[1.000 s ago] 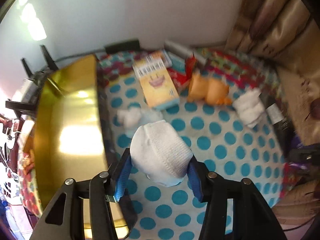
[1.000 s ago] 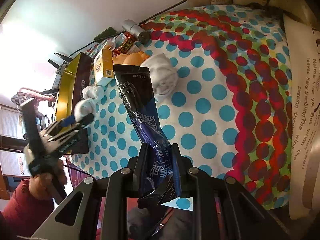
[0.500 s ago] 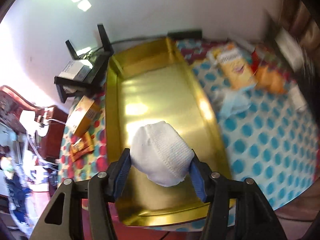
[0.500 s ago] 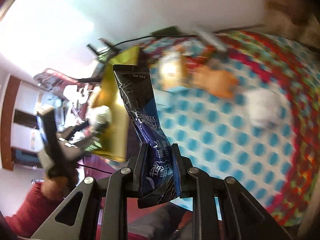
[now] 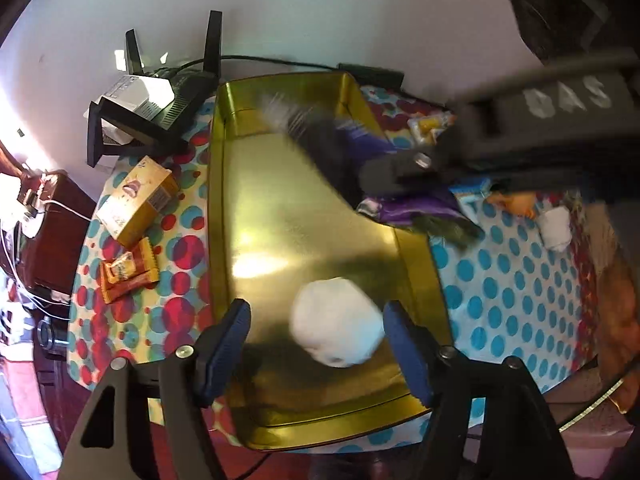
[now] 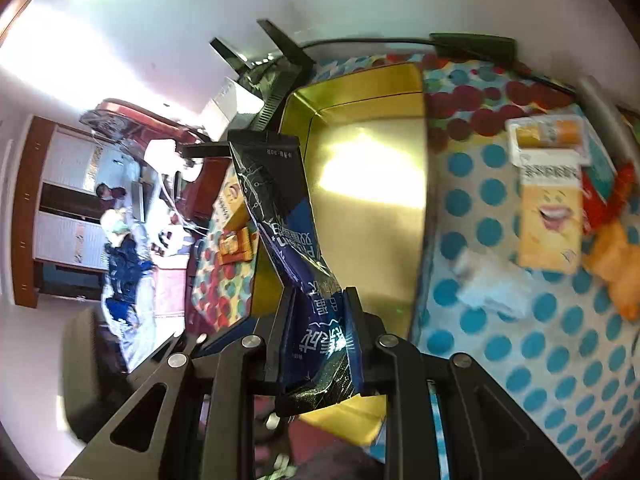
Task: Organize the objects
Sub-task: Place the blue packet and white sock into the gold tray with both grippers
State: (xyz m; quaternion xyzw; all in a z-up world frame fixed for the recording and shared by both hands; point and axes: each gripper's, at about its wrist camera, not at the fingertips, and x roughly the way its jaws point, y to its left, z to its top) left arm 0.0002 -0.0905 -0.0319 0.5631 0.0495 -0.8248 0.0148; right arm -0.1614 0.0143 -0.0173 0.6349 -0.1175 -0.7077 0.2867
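Our left gripper [image 5: 316, 338] has its blue-padded fingers [image 5: 224, 344] spread wide, and the white rolled sock [image 5: 336, 322] sits blurred between them, touching neither pad, over the near end of the gold tray [image 5: 280, 216]. Our right gripper [image 6: 320, 320] has its fingers pinched tight on the dark blue snack packet [image 6: 288, 216], which stands up over the tray's left side in the right wrist view. Beyond the tray, on the polka-dot tabletop [image 6: 520, 344], lie a yellow smiley box [image 6: 550, 224], an orange plush toy [image 6: 612, 256] just beside it, and a crumpled white cloth [image 6: 492, 284].
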